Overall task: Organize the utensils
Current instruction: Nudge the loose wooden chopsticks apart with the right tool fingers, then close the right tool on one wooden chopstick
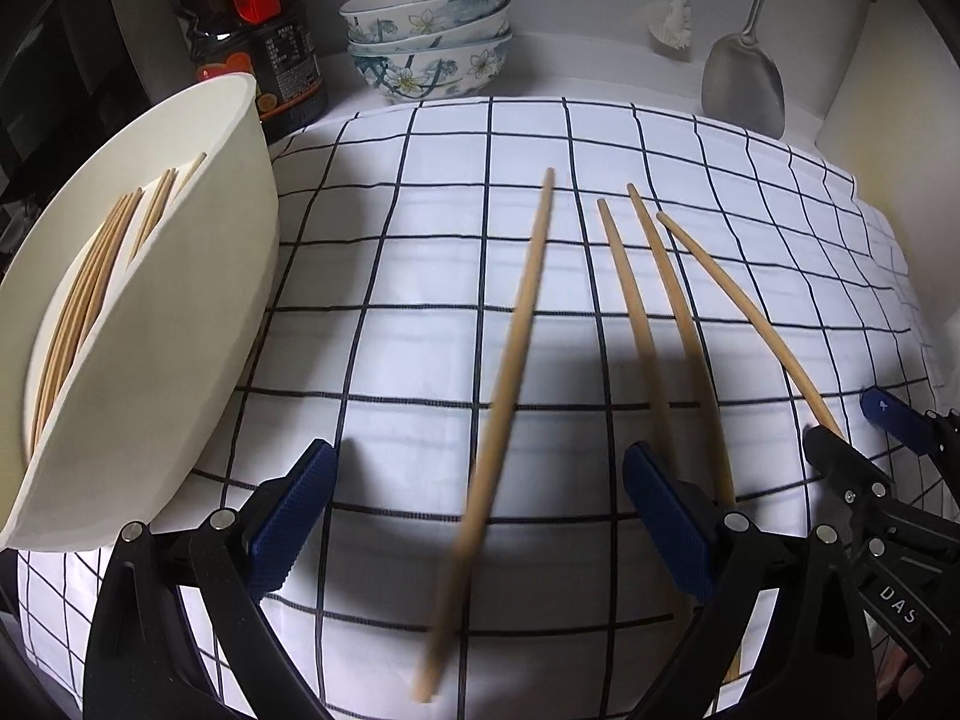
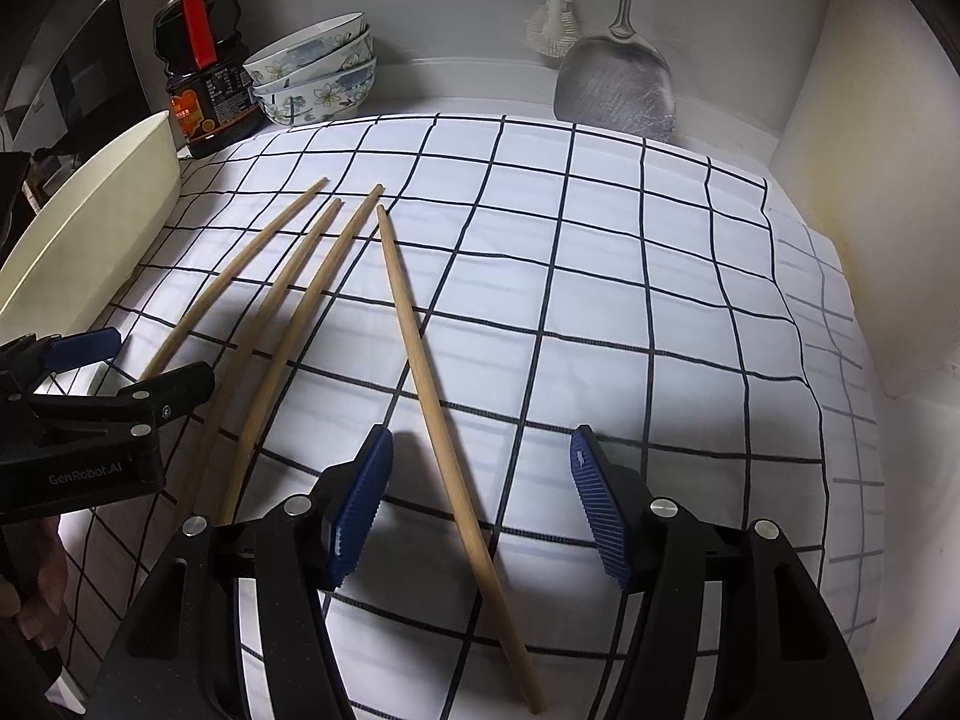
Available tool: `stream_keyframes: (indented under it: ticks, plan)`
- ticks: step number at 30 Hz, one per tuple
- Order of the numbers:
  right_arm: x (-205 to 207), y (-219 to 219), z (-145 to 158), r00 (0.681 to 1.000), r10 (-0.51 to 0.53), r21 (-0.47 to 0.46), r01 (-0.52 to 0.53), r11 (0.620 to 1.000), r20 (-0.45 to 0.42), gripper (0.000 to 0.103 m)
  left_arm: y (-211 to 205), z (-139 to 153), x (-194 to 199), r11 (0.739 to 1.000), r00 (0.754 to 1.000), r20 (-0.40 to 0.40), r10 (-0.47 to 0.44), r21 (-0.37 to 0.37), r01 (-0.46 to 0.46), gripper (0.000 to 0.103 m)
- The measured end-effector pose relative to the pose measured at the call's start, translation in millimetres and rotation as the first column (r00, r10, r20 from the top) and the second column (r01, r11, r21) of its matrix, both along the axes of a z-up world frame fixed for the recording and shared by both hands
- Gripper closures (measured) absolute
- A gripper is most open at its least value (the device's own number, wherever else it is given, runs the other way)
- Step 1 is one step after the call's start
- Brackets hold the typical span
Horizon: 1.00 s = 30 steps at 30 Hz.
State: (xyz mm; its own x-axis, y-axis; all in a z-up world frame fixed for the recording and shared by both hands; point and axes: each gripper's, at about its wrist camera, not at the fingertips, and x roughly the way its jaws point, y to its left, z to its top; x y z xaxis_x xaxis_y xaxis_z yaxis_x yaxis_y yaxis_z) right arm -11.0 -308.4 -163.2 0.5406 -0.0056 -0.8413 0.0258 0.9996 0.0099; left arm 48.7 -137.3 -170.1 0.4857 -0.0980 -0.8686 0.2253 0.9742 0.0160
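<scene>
Both grippers (image 1: 474,516) (image 2: 480,504) gaping over chopsticks (image 2: 444,414); cloth (image 2: 660,300) right side free.

A: Left gripper (image 1: 474,516)?
B: Black plastic linkage arms, silver round pivot pins, dark blue textured pads (image 1: 288,519). White "GenRobot.AI" lettering on its body in the right wrist view.
A: Right gripper (image 2: 480,504)?
B: Same build, blue ribbed pads (image 2: 600,510), "DAS" printed on its side.

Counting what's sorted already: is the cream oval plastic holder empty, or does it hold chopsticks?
Not empty: the cream oval plastic holder holds several wooden chopsticks.
</scene>
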Motion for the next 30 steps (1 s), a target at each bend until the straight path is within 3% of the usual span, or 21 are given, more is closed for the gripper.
stream_keyframes:
  ticks: [4, 9, 13, 17, 24, 30]
  plan:
    - [7.5, -0.2, -0.7, 1.000, 0.011, 0.009, -0.011, 1.000, 0.008, 0.044, 1.8, -1.2, 2.9, 1.000, 1.000, 0.010, -0.003, -0.017, 0.004, 0.009]
    - [14.2, 4.3, -0.8, 0.999, 0.049, 0.008, -0.049, 0.999, 0.009, 0.048, -3.0, 2.1, 4.1, 0.999, 0.999, 0.034, -0.029, -0.022, 0.029, 0.027]
    - [18.5, 12.0, 1.4, 0.996, 0.089, 0.007, -0.089, 0.996, 0.010, 0.066, -9.3, 6.0, 6.0, 0.999, 0.998, 0.046, -0.043, -0.032, 0.044, 0.059]
    - [20.8, 20.4, 2.6, 0.994, 0.113, 0.004, -0.113, 0.994, 0.008, 0.095, -15.3, 8.0, 3.6, 0.997, 0.996, 0.046, -0.076, -0.030, 0.077, 0.093]
    - [15.2, 16.2, 6.1, 0.997, 0.078, 0.073, -0.078, 0.994, -0.005, 0.097, -10.7, 10.4, -1.5, 0.995, 0.996, 0.017, -0.093, -0.040, 0.094, 0.096]
    - [-2.4, 18.0, 30.3, 0.999, 0.022, 0.133, -0.025, 0.991, 0.024, 0.097, 3.5, 38.4, -20.8, 0.987, 0.991, 0.035, -0.132, -0.087, 0.135, 0.096]
